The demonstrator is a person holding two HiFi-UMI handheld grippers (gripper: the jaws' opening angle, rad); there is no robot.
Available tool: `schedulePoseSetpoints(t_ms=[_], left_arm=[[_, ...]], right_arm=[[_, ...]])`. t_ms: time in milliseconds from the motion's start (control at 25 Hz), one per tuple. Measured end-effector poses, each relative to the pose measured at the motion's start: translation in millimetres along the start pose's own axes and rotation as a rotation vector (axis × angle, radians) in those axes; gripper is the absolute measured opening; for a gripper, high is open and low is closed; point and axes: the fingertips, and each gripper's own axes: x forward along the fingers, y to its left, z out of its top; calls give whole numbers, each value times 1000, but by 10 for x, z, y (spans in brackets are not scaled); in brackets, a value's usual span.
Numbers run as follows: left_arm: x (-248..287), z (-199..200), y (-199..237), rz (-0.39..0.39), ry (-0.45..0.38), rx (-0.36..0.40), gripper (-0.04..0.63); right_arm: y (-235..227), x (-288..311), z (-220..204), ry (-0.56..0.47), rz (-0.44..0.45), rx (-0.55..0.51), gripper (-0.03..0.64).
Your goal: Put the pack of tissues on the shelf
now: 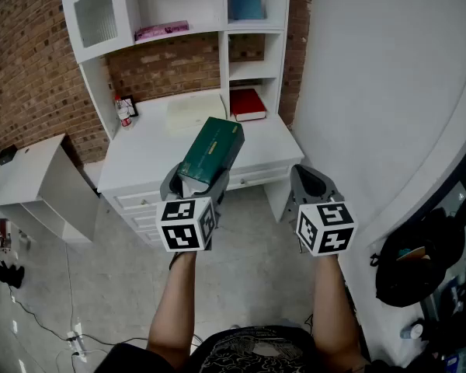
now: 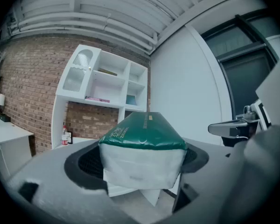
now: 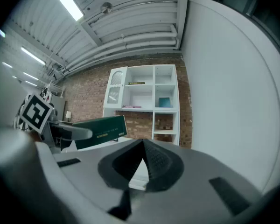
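The pack of tissues [image 1: 211, 150], dark green on top with white ends, is held up level in front of the white desk, with my left gripper [image 1: 196, 179] shut on its near end. In the left gripper view the pack [image 2: 142, 153] fills the space between the jaws and hides much of the desk. My right gripper [image 1: 314, 181] hangs beside it on the right, shut and empty; its pads [image 3: 149, 160] meet at the tips. The white shelf unit [image 1: 179, 29] stands on the desk against the brick wall; it also shows as the shelf unit [image 2: 107, 85] and, in the right gripper view, the shelf unit [image 3: 144, 97].
The white desk [image 1: 147, 158] carries a beige pad [image 1: 194, 113], a red book [image 1: 247, 103] and a small bottle [image 1: 123, 113]. A pink item [image 1: 161, 29] and a blue book [image 1: 245, 2] lie on shelves. A low white cabinet [image 1: 39, 177] stands left, a black bag [image 1: 419, 263] right.
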Motion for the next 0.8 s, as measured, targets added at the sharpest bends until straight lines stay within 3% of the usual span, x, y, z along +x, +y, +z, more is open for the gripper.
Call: schedulePoseSetpoints(t_ms=[480, 800], left_arm=[[132, -106, 50, -23, 33, -8, 437], [528, -135, 34, -4, 41, -3, 437]], right_arm=[[21, 104, -99, 11, -10, 24, 3], [-250, 448, -176, 7, 19, 32, 3]])
